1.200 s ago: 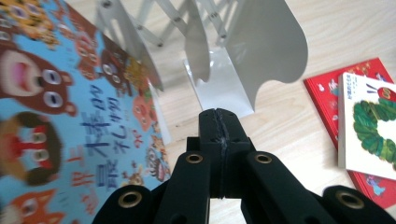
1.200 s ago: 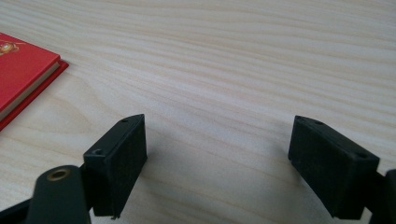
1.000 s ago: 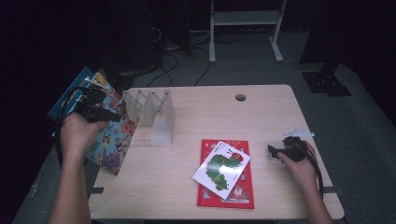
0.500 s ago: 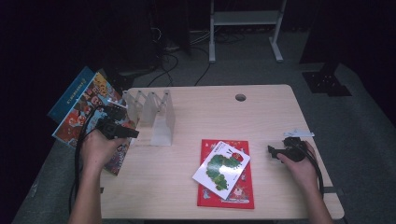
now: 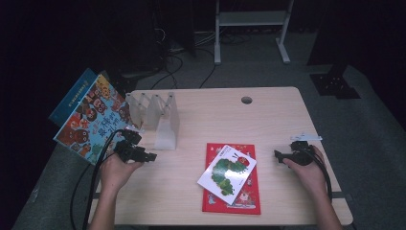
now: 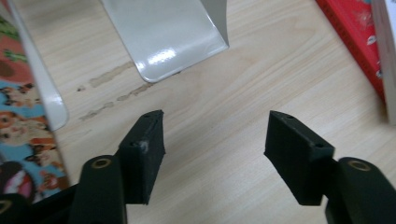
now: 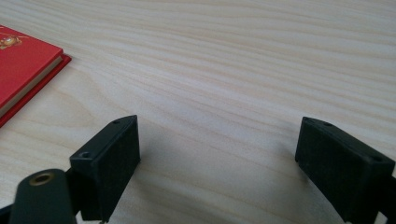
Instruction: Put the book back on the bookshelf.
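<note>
Both claws are empty with jaws spread: left claw [image 5: 143, 156] by the clear file rack [image 5: 160, 120], right claw [image 5: 283, 155] near the table's [image 5: 268, 110] right edge. My guess is the books are the job. White caterpillar book [image 5: 228, 174] lies askew on the red book [image 5: 239, 201], mid-table. They look thin, stiff and glossy, so probably slippery; I'd pinch an overhanging corner. Colourful book [image 5: 91, 120] leans at the rack's left. Smooth pale wood, dark room, cables on the floor.

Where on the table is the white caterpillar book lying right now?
In the high view the caterpillar book lies tilted on top of the red book, near the table's front edge, right of centre, between the two grippers.
</note>
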